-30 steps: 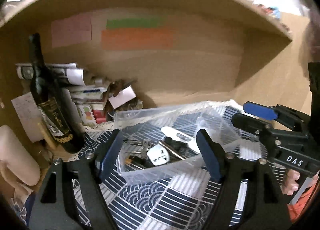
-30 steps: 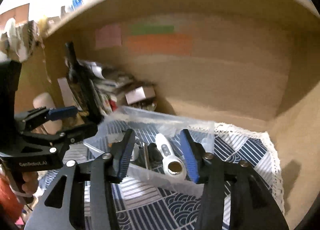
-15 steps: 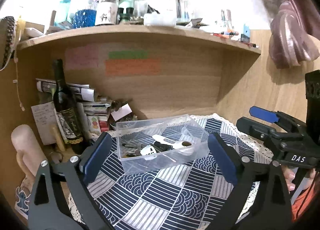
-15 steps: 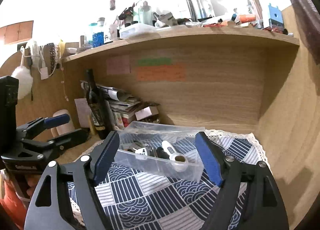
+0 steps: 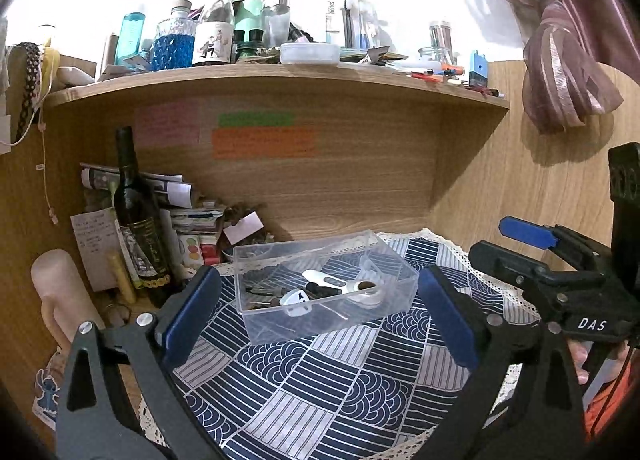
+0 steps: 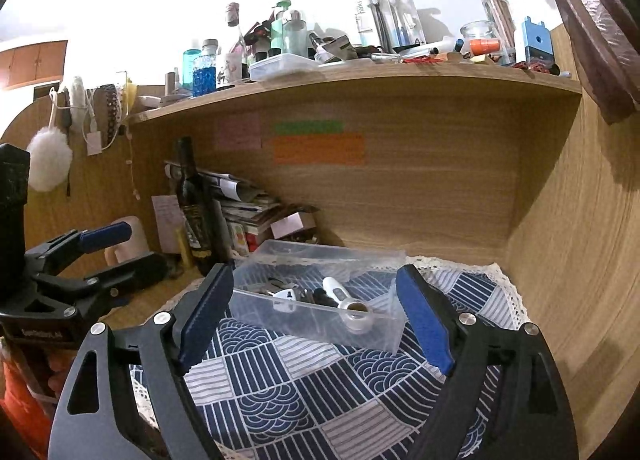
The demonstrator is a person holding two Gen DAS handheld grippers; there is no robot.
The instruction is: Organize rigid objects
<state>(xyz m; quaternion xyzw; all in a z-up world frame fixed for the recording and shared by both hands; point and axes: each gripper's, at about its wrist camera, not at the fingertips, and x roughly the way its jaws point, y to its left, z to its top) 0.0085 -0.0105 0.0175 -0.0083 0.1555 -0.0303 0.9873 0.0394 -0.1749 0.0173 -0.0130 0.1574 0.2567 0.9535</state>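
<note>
A clear plastic box (image 5: 280,322) stands on the blue patterned cloth (image 5: 320,384) in the desk nook; it also shows in the right wrist view (image 6: 380,334). Inside lie a white handled tool (image 5: 340,284), a white plug adapter (image 5: 296,300) and dark keys and small metal items. My left gripper (image 5: 320,314) is open and empty, held back from the box. My right gripper (image 6: 316,316) is open and empty, also short of the box. Each gripper shows at the edge of the other's view.
A dark wine bottle (image 5: 138,220) stands at the back left beside stacked papers and small boxes (image 5: 188,216). A pale cylinder (image 5: 60,296) stands at far left. The shelf above (image 5: 280,76) is crowded with bottles and jars. Wooden walls close the back and right.
Both grippers have pulled back and up from the box, and their jaws have opened wider. The box and its contents stay on the cloth.
</note>
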